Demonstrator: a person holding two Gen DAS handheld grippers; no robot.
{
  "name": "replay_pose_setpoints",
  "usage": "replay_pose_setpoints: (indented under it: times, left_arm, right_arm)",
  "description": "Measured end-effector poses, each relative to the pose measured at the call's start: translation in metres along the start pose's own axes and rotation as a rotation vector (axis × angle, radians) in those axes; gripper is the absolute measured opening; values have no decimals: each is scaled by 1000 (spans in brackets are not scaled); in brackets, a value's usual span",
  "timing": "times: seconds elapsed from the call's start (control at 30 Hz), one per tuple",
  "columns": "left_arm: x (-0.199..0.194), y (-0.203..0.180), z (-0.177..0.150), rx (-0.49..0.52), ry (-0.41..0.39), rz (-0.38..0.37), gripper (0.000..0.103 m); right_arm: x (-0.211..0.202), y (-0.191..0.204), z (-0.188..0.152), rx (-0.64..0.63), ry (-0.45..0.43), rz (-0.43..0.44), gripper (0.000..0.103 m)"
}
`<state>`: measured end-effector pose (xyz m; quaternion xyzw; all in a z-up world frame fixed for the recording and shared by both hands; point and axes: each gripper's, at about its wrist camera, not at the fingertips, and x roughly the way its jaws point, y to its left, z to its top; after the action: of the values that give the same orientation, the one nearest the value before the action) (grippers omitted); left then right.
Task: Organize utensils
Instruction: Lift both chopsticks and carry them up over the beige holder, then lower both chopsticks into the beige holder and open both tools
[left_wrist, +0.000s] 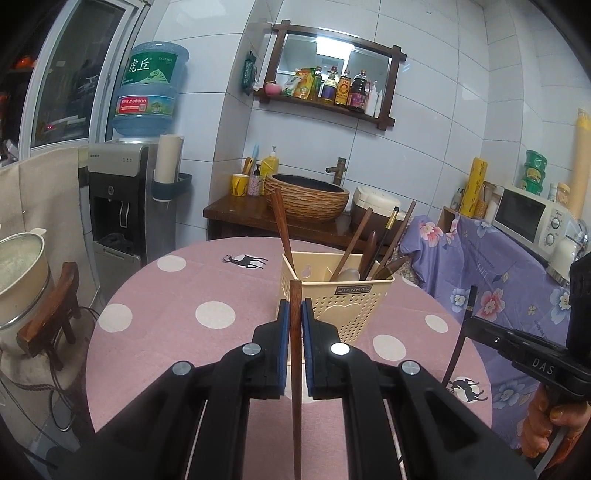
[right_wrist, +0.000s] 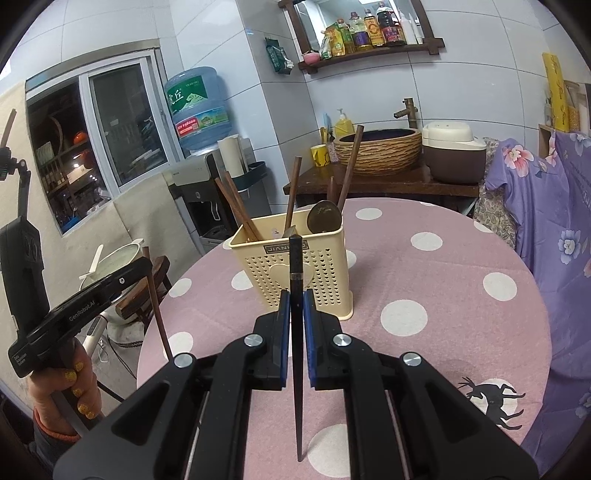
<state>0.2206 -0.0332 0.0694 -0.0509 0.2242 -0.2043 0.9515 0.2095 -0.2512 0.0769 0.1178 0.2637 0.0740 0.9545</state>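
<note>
Left gripper jaws clamped on brown chopstick, right gripper on black chopstick.

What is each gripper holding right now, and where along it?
The left gripper clamps a brown wooden chopstick near its thick upper end; the right gripper clamps a black chopstick likewise.

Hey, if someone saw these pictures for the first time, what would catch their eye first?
Probably the two chopsticks held upright: the left gripper is shut on a brown chopstick, the right gripper on a black chopstick. Just beyond them, a cream utensil basket holding more chopsticks and a spoon stands on the pink polka-dot table.
</note>
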Motion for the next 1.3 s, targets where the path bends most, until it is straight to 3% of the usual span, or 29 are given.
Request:
replay_pose_setpoints:
  times: [0.43, 0.83, 0.97, 1.1, 1.3]
  left_arm:
    - [-9, 1, 11, -4, -48, -11, 8]
    - [-2, -10, 43, 16, -77, -46, 8]
    - [-6, -16, 65, 32, -106, -57, 8]
    - [-11, -23, 99, 42, -144, -78, 8]
    - [-8, -30, 151, 43, -229, -13, 8]
  right_arm:
    - [-6, 2, 13, 3, -34, 17, 8]
    - [-6, 6, 46, -24, -33, 33, 8]
    - [-10, 11, 71, -33, -37, 44, 8]
    - [-26, 21, 113, -57, -96, 46, 8]
    - [-40, 39, 174, -83, -228, -10, 8]
